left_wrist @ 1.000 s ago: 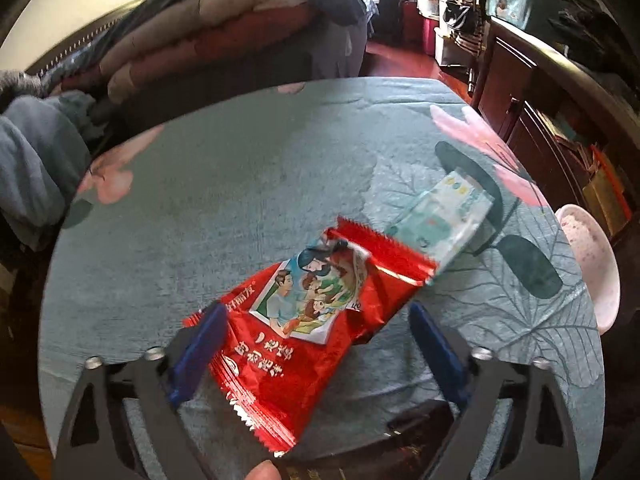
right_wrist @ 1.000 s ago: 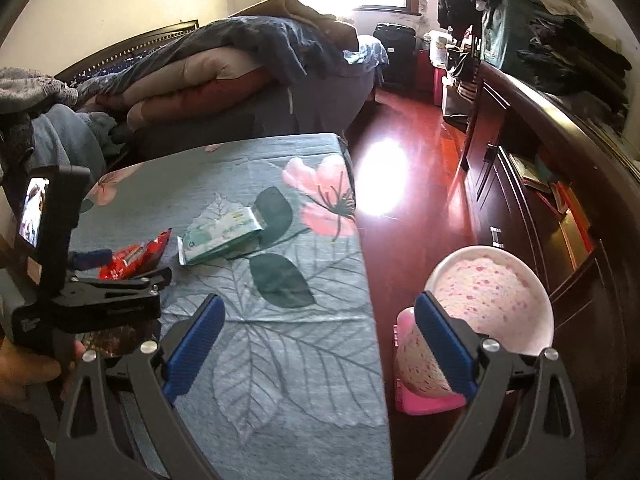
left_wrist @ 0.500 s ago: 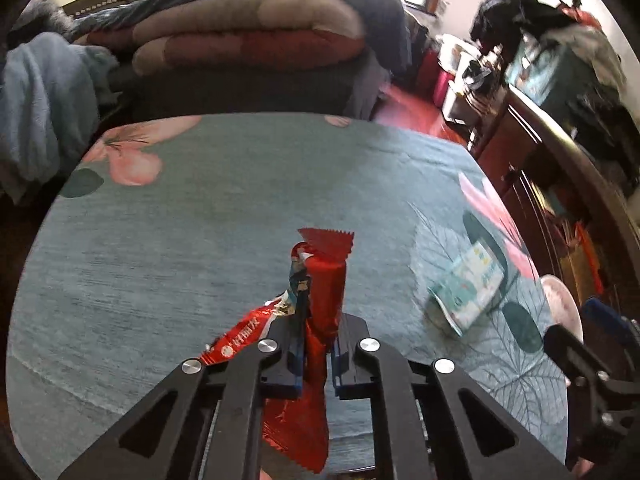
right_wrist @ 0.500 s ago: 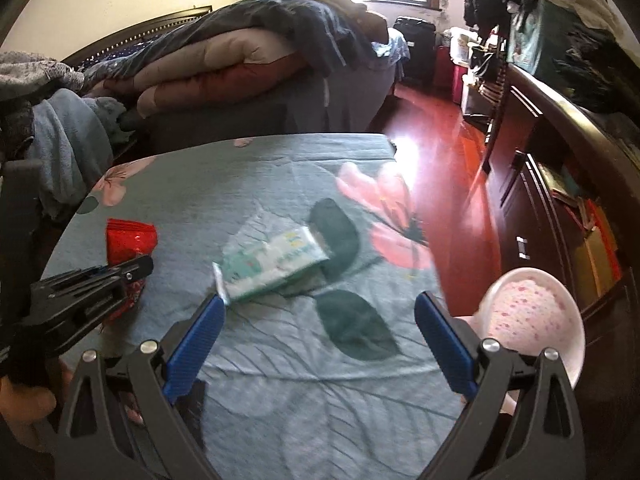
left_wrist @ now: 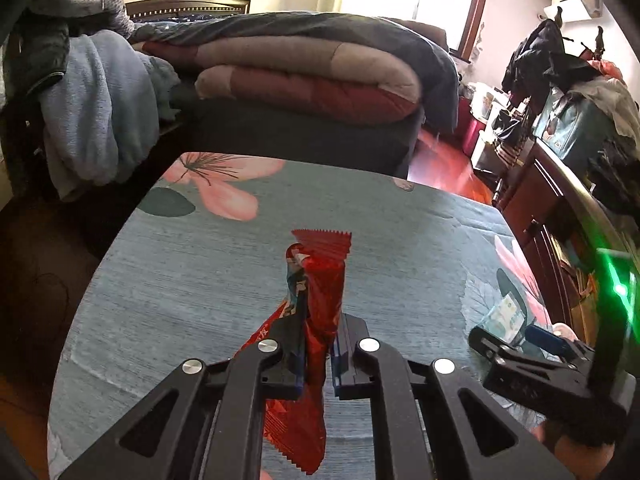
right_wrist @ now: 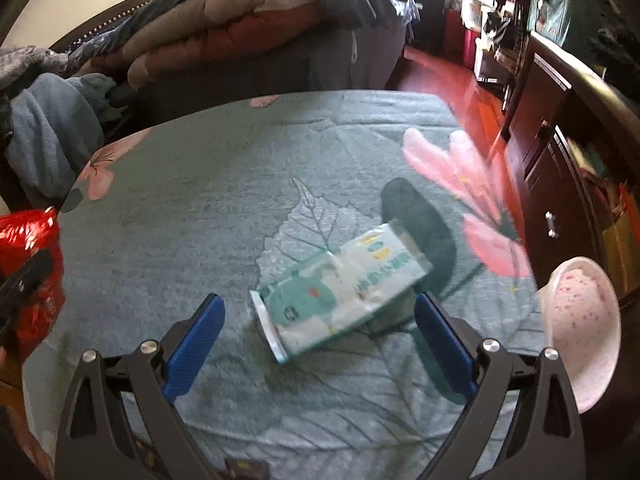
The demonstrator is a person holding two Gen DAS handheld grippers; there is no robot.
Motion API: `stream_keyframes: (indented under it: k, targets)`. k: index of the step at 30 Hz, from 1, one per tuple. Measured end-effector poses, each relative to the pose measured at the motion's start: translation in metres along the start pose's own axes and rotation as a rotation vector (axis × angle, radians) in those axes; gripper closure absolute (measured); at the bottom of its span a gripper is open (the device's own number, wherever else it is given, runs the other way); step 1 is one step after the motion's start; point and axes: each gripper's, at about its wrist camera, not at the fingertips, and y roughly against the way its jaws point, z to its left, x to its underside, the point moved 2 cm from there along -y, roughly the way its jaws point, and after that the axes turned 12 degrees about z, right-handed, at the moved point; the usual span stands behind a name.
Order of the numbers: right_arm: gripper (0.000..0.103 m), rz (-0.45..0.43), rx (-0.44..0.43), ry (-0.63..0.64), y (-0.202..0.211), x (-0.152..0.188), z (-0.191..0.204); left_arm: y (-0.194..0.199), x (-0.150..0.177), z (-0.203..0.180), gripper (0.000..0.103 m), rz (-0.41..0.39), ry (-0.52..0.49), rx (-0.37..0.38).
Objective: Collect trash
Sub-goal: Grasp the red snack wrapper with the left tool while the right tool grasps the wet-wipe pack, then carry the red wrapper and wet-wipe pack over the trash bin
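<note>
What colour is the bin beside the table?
White with pink speckles; the right wrist view shows it best.

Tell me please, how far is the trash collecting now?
Done: nothing shows as binned yet; the pink speckled bin stands beside the table. In hand: the left gripper is shut on the crinkled red snack wrapper. Left: the white-and-green tissue packet lies on the floral tablecloth, between the fingers of the open right gripper, not yet gripped.
</note>
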Motion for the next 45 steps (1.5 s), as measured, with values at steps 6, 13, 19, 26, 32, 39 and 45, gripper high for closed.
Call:
stream_keyframes:
  k: [6, 13, 19, 26, 32, 39, 45]
  targets:
    - [0.015, -0.003, 0.012, 0.013, -0.010, -0.011, 0.012, -0.002, 0.000, 0.005, 0.093, 0.003, 0.000, 0.003]
    - [0.049, -0.017, 0.036, 0.059, -0.011, -0.019, 0.022, 0.001, 0.000, 0.009, 0.092, -0.007, 0.010, 0.005]
    - [0.057, -0.027, 0.010, 0.107, -0.005, -0.013, 0.028, 0.009, -0.001, 0.009, 0.092, -0.020, 0.009, 0.002]
    - [0.057, -0.082, -0.003, 0.119, 0.028, 0.002, 0.024, 0.025, 0.001, 0.003, 0.092, -0.041, 0.005, -0.013]
    - [0.057, -0.130, -0.032, 0.108, 0.063, 0.020, 0.008, 0.044, 0.005, -0.011, 0.092, -0.064, -0.011, -0.012]
    - [0.056, -0.189, -0.050, 0.062, 0.106, 0.047, -0.031, 0.073, 0.013, -0.045, 0.092, -0.104, -0.061, 0.036]
    - [0.056, -0.233, -0.031, -0.006, 0.133, 0.071, -0.078, 0.090, 0.020, -0.093, 0.092, -0.124, -0.139, 0.124]
